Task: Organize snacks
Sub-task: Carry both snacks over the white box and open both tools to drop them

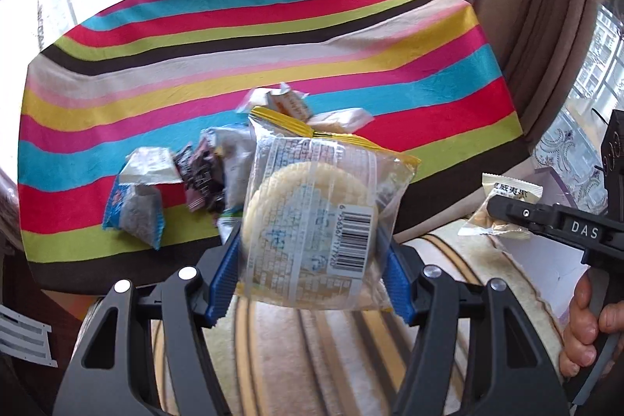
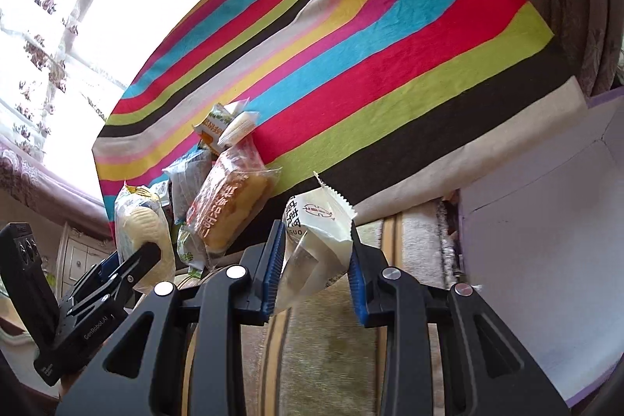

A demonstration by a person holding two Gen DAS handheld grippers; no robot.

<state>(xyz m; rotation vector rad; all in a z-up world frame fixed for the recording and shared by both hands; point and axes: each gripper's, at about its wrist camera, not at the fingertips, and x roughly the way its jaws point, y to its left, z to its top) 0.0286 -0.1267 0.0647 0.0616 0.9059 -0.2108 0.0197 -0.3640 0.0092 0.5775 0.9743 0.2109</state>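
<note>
- The left hand-held gripper point(image 1: 312, 260) has its blue pads clamped on both sides of a rice cracker packet point(image 1: 312, 221), lifted off the striped cloth point(image 1: 273, 26) that covers the worktop.
- The right hand-held gripper point(image 2: 315, 271) pinches a small white snack sachet point(image 2: 318, 240) between narrow-set pads, also held in the air near the cloth's near edge.
- By my judgement the sorting is at an early or middle stage: two snacks are picked up, neither is set down anywhere yet.
- A loose pile of snacks point(image 1: 187, 182) is left on the cloth: a blue-edged packet, a dark wrapper, silvery packs, and in the right wrist view an orange-printed cake packet point(image 2: 230, 205).
- A pale open box point(image 2: 546, 240) sits just right of the worktop; it may be the destination, though I cannot tell.
- The rice cracker packet is clear film with a yellow crimped top, pale blue print and a barcode, and holds round pale crackers.
- The sachet is white with a zigzag-cut edge, dark characters and a clear lower part.
</note>
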